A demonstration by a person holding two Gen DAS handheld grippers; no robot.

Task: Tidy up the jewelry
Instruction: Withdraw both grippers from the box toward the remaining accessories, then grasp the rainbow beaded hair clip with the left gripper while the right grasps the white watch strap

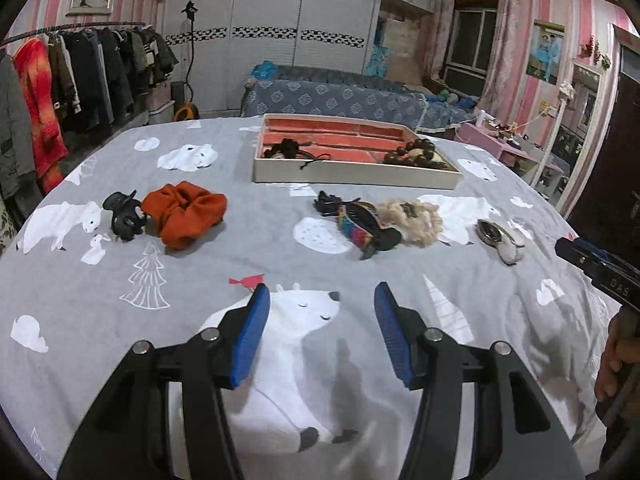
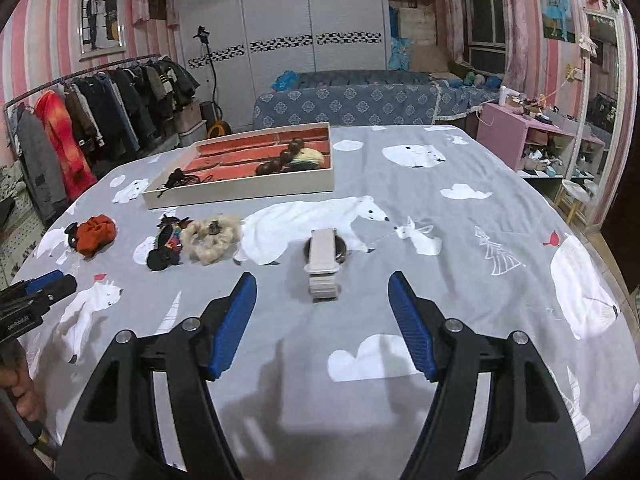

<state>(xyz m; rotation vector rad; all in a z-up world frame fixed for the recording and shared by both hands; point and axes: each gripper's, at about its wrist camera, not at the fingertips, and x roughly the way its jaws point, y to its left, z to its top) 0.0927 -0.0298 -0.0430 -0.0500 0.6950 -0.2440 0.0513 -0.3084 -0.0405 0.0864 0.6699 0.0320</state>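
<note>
- Left gripper (image 1: 320, 300): blue-padded jaws spread, empty, above the grey polar-bear bedsheet (image 1: 200, 272).
- Right gripper (image 2: 322, 292): jaws spread, empty, just short of the grey-strapped wristwatch (image 2: 323, 264).

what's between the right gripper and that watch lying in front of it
Nothing visible. The right gripper is open and empty, and only bare bedspread lies between its fingers and the watch straight ahead.
</note>
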